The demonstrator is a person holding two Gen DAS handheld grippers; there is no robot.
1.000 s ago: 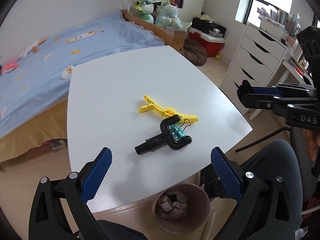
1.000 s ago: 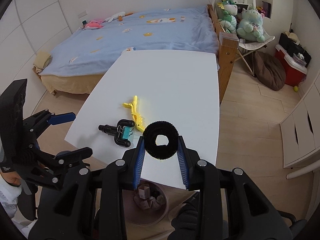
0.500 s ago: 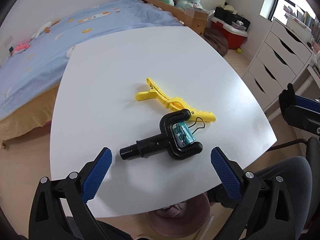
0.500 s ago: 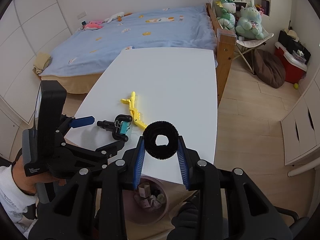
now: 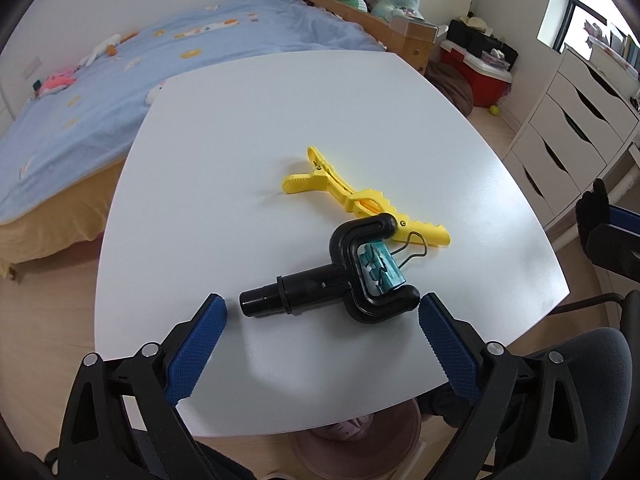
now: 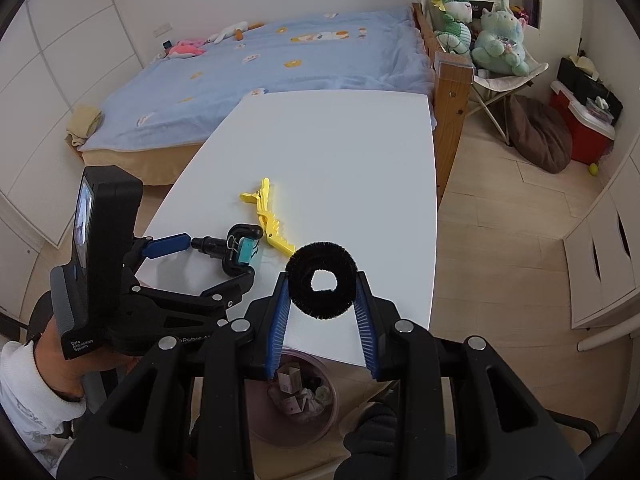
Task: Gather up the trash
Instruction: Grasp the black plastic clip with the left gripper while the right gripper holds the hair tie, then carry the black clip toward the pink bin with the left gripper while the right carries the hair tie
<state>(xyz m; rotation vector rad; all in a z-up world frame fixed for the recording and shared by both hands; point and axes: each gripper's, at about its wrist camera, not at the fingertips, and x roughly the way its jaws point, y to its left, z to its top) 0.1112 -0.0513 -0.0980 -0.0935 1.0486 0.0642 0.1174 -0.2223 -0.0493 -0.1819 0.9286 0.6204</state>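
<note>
Left hand-held gripper closing, unclenched, astride black nozzle — right hand-held gripper grasps black ring.

Each black gripper has blue ribbed pads, silver screws, and a white sleeve behind.

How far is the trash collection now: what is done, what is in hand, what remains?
Done: the bin under the table edge already holds crumpled scraps. In hand: the right tongs grip a black fuzzy ring. Left: the left tongs, just closing slightly, flank the black fork-shaped part; the teal clip and yellow clip remain.
</note>
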